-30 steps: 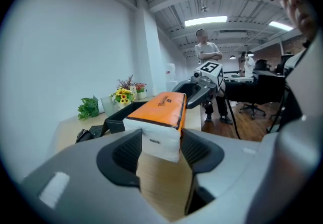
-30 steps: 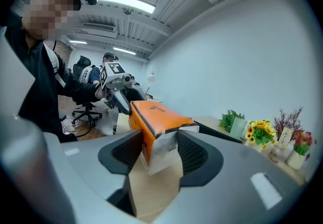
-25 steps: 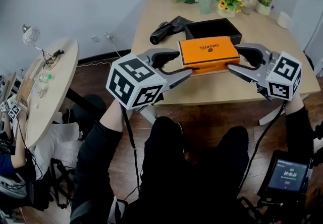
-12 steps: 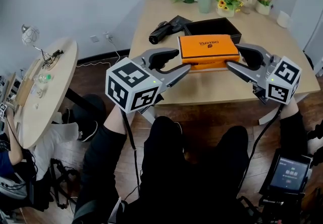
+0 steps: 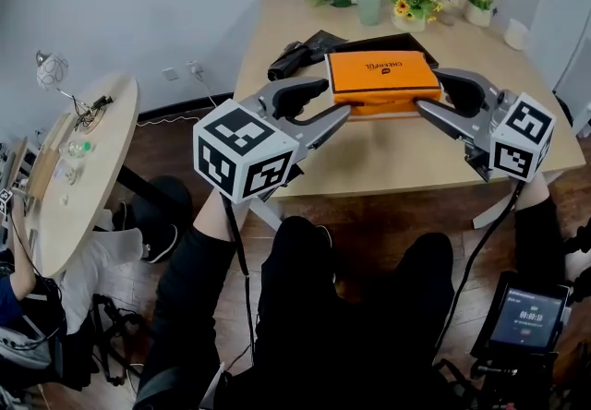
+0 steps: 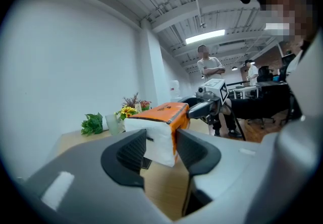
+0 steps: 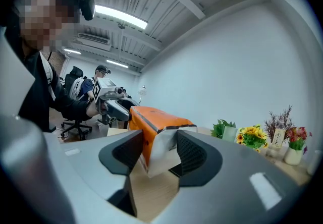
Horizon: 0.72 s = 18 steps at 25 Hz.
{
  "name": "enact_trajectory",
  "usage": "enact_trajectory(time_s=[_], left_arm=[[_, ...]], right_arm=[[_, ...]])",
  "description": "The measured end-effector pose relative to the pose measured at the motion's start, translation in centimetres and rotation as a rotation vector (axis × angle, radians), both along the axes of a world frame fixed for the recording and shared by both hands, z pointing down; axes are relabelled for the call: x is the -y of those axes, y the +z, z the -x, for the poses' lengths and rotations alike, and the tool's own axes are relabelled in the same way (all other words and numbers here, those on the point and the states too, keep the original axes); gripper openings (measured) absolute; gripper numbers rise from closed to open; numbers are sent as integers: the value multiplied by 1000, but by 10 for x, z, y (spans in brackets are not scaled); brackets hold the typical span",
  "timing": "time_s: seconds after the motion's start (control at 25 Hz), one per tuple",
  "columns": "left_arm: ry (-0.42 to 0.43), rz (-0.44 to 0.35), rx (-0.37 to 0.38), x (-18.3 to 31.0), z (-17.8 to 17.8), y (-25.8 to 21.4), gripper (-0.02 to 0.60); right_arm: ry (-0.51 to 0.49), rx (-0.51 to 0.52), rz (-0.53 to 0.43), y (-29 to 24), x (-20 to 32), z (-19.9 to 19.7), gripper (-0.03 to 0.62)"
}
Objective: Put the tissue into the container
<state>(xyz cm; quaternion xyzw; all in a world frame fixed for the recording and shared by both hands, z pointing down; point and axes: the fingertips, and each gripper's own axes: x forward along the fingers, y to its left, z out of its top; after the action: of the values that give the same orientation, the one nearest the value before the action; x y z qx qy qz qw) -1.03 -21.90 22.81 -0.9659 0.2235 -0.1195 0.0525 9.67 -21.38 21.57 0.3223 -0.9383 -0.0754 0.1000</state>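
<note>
The pale wooden bench (image 5: 388,159) carries a black, open, rectangular container (image 5: 388,39) at its middle. The orange, plastic-wrapped tissue pack (image 5: 383,80) hangs lifted clear of the bench, just in front of that container and partly over its near rim. It looks like the carry-over step, with the lowering not yet done.

To do it well, both ends should travel together and level so the soft pack neither sags nor twists. Its long side should line up with the container's long side before it goes down, and neither grip should let go until the pack sits inside the walls.

The left tool (image 5: 342,117) is clenched on the pack's white left end (image 6: 156,127). Its jaws have just been closing, and the wrapper is pinched between them. The right tool (image 5: 423,108) is clamped on the creased right end (image 7: 156,122). The pack spans the gap between the two tools.
</note>
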Motion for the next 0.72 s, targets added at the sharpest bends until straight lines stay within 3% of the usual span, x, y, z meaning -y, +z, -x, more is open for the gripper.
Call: enact_trajectory(time_s=[0.72], left_arm=[[-25, -31, -41, 48, -30, -19, 167]], right_arm=[[-31, 25, -22, -18, 52, -29, 212]])
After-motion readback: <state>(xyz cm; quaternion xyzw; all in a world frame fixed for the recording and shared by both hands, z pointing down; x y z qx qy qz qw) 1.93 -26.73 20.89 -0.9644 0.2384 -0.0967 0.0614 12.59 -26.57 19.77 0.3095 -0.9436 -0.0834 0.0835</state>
